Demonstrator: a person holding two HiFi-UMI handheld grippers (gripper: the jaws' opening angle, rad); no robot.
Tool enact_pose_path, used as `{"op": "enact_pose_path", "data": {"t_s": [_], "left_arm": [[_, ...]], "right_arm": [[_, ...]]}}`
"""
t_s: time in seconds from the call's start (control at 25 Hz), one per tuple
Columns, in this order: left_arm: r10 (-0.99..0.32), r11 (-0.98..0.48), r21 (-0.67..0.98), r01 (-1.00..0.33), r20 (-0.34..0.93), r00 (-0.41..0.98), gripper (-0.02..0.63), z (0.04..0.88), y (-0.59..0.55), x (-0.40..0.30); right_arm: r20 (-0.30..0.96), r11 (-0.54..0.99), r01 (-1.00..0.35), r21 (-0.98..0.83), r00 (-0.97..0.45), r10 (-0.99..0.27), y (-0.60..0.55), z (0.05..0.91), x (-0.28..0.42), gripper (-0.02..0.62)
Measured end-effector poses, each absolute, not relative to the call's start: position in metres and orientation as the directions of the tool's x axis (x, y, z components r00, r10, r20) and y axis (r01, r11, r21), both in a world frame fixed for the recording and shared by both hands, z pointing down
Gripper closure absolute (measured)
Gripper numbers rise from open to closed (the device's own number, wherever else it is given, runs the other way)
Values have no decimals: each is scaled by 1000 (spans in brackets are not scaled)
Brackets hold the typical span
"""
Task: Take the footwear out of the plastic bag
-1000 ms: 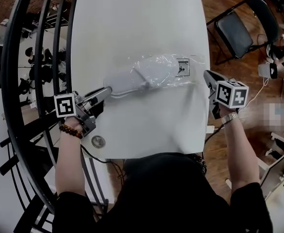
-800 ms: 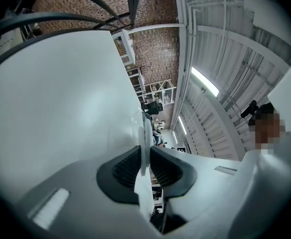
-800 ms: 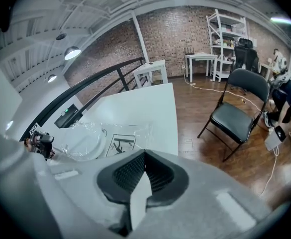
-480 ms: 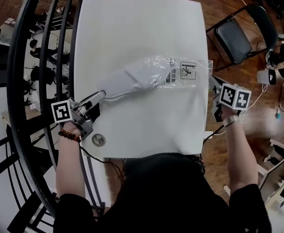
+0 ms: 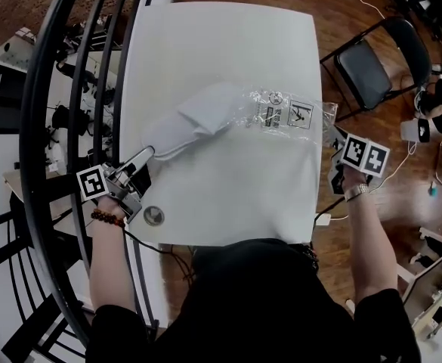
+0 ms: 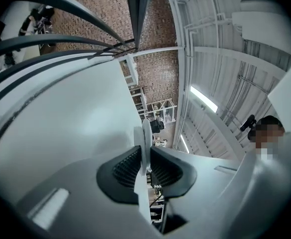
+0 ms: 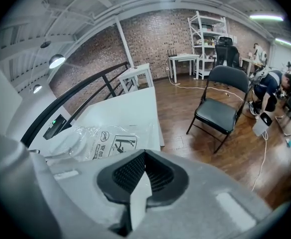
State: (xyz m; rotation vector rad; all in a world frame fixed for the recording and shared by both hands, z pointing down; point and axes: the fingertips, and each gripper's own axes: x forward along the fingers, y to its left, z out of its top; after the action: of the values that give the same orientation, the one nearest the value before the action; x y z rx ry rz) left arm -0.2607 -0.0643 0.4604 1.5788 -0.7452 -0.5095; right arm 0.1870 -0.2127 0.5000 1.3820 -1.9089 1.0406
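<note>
Left tool (image 6: 145, 153): clenched on a thin white edge of the footwear (image 5: 194, 119), pads pressing it from both sides; it points roughly level, off the counter's (image 5: 228, 195) left side
Right tool (image 7: 144, 156): clenched tight; the plastic bag's (image 5: 281, 112) right corner runs to its tips, so it seems to pinch the film, though the film is too thin to make out between the pads
Footwear: white, lying across the counter; left part bare, right part inside the bag's mouth
Plastic bag: clear, printed label up, near the counter's right edge
Risk, left grip: the hold is on a narrow rim; a sharp tug may pull it free
Risk, right grip: slick film may slide out; the bag would then travel with the footwear
Risk, film: it may snag on the footwear and stretch or tear
Risk, surroundings: the black railing (image 5: 62, 89) stands just beside the left tool; a wider pull may strike it
</note>
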Motion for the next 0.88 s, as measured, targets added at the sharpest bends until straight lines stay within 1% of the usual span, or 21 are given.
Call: {"op": "enact_pose_path", "data": {"t_s": [0.24,0.56,0.88], "left_arm": [[-773,-17,986,-165,92,627,528,459,-60,-274],[-863,24,992,-128,85,498,529,464,-56,-287],[-911,73,993,-94,105,400,528,480,-55,-295]], "right_arm": [[787,91,-944,-317,-315,-531,-212,502,187,603],[766,-16,-923,-385,-310,-563,-208,500,192,603],[779,-52,-921,-386,-295,-553,-191,504,187,603]]}}
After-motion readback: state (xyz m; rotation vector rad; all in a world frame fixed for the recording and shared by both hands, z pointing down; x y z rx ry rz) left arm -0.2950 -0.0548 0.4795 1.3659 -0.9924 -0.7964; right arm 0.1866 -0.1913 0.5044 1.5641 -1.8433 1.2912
